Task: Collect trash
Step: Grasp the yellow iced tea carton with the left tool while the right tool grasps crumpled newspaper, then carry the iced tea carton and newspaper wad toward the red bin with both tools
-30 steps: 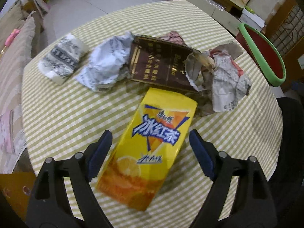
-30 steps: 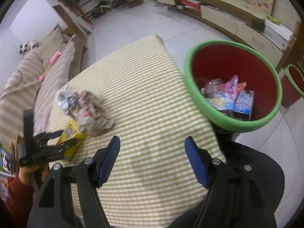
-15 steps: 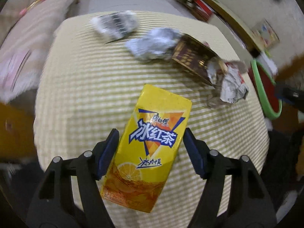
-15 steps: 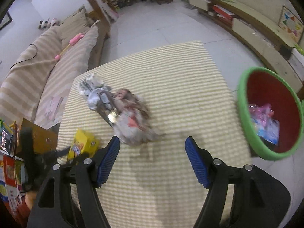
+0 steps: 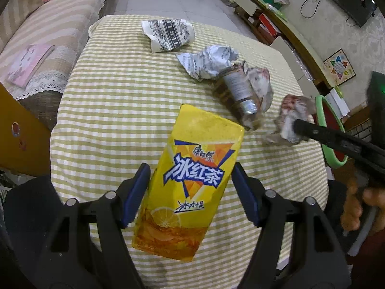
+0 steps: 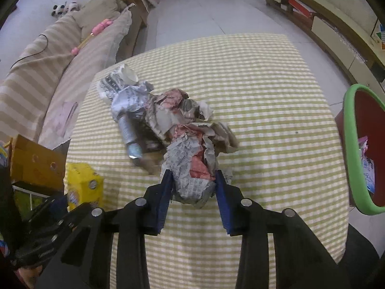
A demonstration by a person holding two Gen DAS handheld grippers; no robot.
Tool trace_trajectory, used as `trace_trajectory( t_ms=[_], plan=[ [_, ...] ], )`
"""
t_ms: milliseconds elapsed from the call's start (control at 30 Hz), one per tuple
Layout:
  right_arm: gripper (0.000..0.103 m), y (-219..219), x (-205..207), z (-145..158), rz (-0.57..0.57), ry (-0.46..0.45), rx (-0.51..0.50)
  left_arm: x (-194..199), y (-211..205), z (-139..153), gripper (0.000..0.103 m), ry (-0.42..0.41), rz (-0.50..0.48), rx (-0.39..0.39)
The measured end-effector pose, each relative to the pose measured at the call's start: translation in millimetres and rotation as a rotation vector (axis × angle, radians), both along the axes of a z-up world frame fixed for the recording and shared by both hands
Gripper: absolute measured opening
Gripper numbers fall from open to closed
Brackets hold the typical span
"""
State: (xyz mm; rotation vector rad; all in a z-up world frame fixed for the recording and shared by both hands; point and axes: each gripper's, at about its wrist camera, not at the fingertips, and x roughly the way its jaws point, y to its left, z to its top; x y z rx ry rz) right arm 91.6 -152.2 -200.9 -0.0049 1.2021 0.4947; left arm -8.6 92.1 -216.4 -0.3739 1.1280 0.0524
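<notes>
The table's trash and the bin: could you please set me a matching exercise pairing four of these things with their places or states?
Things:
1. yellow carton
2. newspaper wad
3. paper cup
4. bin

Places or states:
A. on its side at the far end of the table
B. beside the table, green rim, wrappers inside
C. between the left gripper pads
D. squeezed between the right gripper pads, whose jaws have just been closing

Pairs: 1-C, 2-D, 3-A, 4-B
</notes>
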Motion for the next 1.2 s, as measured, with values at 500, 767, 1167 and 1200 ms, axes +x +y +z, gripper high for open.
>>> trace_trajectory(
  t_ms=[500, 767, 1167, 1200],
  plan=[
    [0.035, -40.7, -30.4, 35.5, -0.065, -0.087, 0.057, -1.9, -12.8, 17.7, 0.065, -0.048, -0.001, 0.053],
    [0.036, -41.0, -38.1, 55.2, -0.057, -0.155, 0.06, 4.0, -19.9, 50.8, 0.06, -0.127, -0.004, 0.054],
    [0.036, -56.4, -37.9, 65.0, -0.08, -0.183, 0.07, 11.7, -32.7, 60.3, 0.056, -0.151, -0.016, 0.053],
    [0.036, -58.2, -38.5, 64.8, -0.083, -0.182, 0.07, 11.5, -32.4, 57.8, 0.056, -0.145, -0.015, 0.054]
  ],
)
